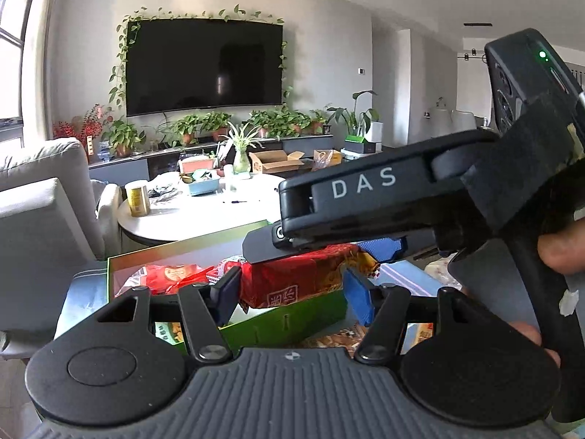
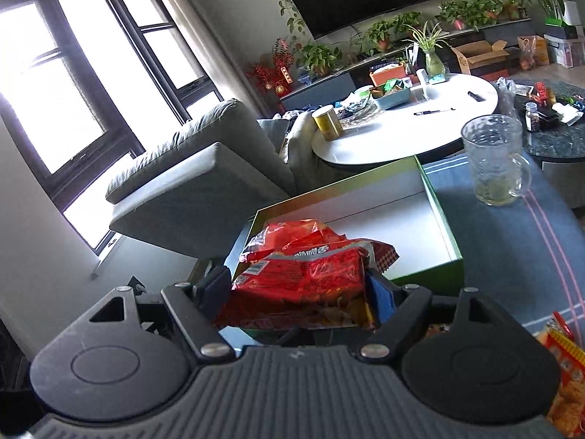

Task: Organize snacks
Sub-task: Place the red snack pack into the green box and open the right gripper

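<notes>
Here we see the right gripper (image 2: 299, 289) pinching a red snack packet (image 2: 307, 281) over the near edge of the green box (image 2: 438, 197), where another red packet (image 2: 289, 232) lies. The left gripper (image 1: 292, 289) flanks the same packet; whether it grips, we cannot tell.

Daylight pours in from the tall dark-framed windows (image 2: 73, 84) at the left, blown out to pure white in the right wrist view. The room is bright and evenly lit, with soft shadows. The black wall-mounted television screen (image 1: 204, 67) carries a faint pale reflection. Fisheye distortion bends walls and frames toward the edges, and the corners darken. Near foreground parts look slightly soft.
</notes>
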`<state>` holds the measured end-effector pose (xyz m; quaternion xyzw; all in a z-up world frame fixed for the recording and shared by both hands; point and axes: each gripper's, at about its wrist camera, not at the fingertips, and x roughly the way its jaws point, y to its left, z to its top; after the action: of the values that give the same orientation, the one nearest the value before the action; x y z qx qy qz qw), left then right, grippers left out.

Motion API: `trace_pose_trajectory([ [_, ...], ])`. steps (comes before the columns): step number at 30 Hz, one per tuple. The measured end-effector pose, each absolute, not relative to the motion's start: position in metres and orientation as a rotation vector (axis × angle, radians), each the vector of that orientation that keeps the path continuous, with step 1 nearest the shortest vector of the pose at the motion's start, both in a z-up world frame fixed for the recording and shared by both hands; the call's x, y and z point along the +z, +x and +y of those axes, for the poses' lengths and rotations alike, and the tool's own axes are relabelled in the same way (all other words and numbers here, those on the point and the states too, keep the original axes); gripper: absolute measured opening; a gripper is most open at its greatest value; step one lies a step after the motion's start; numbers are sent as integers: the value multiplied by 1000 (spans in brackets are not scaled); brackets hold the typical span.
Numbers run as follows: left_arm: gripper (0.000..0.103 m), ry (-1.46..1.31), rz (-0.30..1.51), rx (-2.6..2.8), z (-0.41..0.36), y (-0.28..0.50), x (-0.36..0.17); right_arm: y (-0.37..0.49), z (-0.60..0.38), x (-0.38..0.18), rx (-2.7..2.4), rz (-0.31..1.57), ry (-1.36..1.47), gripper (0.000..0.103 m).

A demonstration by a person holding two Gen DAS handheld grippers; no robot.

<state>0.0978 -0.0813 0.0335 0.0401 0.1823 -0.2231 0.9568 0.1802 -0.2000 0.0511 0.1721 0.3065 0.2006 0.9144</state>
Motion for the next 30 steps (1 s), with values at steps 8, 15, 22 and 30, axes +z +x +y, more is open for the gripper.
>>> trace_pose_trajectory([
  [8, 57, 50, 396, -434, -73, 123, 31, 196, -193, 46, 426, 646, 346, 44],
  [15, 56, 55, 411, -426, -79, 142, 21, 210, -192, 37, 418, 669, 357, 44],
  [22, 57, 52, 439, -436, -88, 158, 10, 226, -199, 26, 397, 695, 379, 44],
  [30, 57, 68, 463, -432, -94, 172, -2, 243, -204, 14, 369, 721, 398, 44],
])
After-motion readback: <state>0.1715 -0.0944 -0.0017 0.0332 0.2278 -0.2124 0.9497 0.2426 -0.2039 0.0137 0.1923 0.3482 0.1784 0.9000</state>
